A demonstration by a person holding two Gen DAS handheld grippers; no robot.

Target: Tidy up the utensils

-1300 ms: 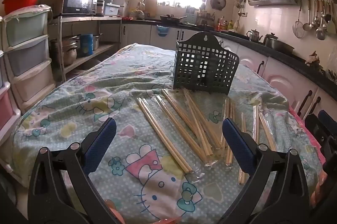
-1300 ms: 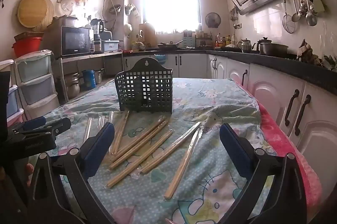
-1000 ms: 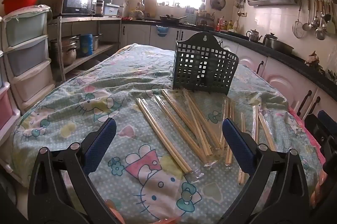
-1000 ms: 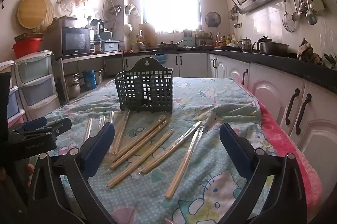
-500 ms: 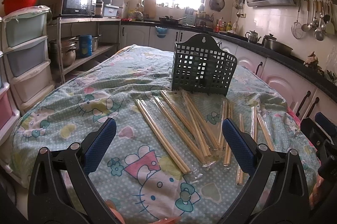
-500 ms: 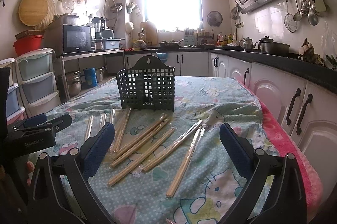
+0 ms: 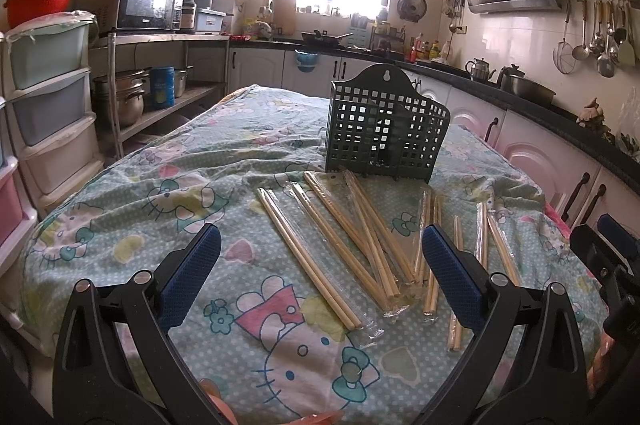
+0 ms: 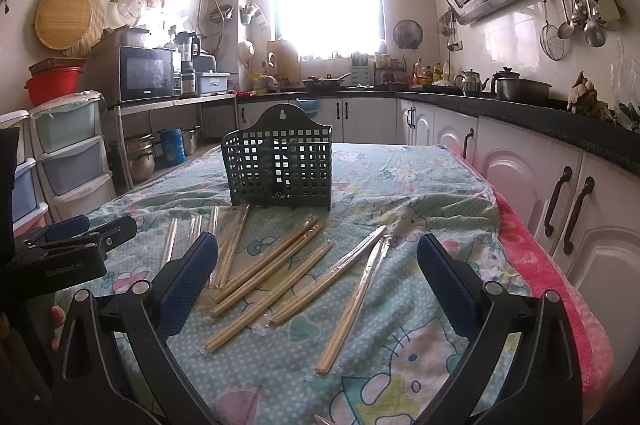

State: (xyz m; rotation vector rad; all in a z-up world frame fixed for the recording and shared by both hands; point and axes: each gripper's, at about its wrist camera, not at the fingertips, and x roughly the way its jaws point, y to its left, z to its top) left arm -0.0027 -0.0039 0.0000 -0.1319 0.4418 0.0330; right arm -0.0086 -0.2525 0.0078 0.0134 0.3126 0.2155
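Both tongs hang with their blue pads spread wide and nothing between them: the left tongs [image 7: 320, 265] and the right tongs [image 8: 318, 267] above the tabletop [image 7: 160, 193], which is draped in a cartoon-cat cloth. Ahead of them, wrapped chopstick pairs [image 7: 340, 241] lie scattered flat on the cloth. Just beyond stands the dark green slotted utensil basket [image 8: 280, 167], upright; no chopsticks show inside it.

Basket [image 7: 384, 129] interior hidden behind lattice (perhaps empty), right gripper [image 7: 612, 265] cut off at edge
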